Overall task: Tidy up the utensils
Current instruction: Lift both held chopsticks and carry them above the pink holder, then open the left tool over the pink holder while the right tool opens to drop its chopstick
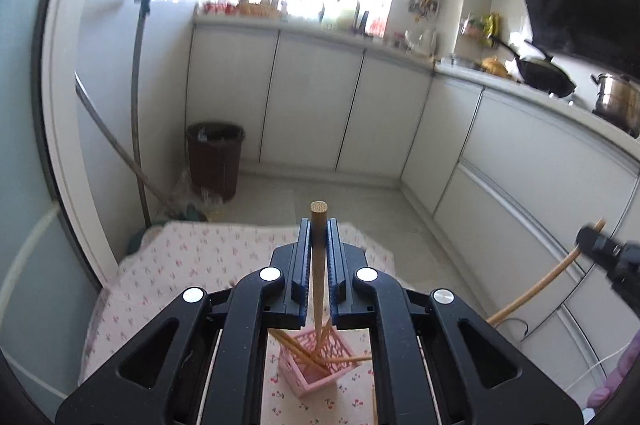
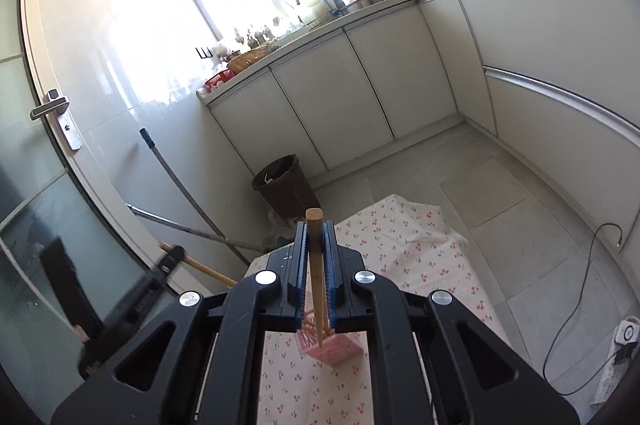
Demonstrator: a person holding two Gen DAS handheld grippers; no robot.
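My left gripper (image 1: 319, 225) is shut on a wooden chopstick (image 1: 319, 265) held upright, its lower end over the pink holder (image 1: 316, 365), which has several chopsticks leaning in it. My right gripper (image 2: 314, 227) is shut on another wooden chopstick (image 2: 317, 273), its tip down at the pink holder (image 2: 334, 347). The right gripper (image 1: 600, 245) with its chopstick shows at the right edge of the left wrist view. The left gripper (image 2: 170, 259) shows at the left of the right wrist view.
The holder stands on a table with a cherry-print cloth (image 1: 192, 257). A brown bin (image 1: 214, 159) and mop handles (image 2: 180, 181) stand by the wall behind. White cabinets (image 1: 312, 101) line the back and right. A cable (image 2: 580, 289) lies on the floor.
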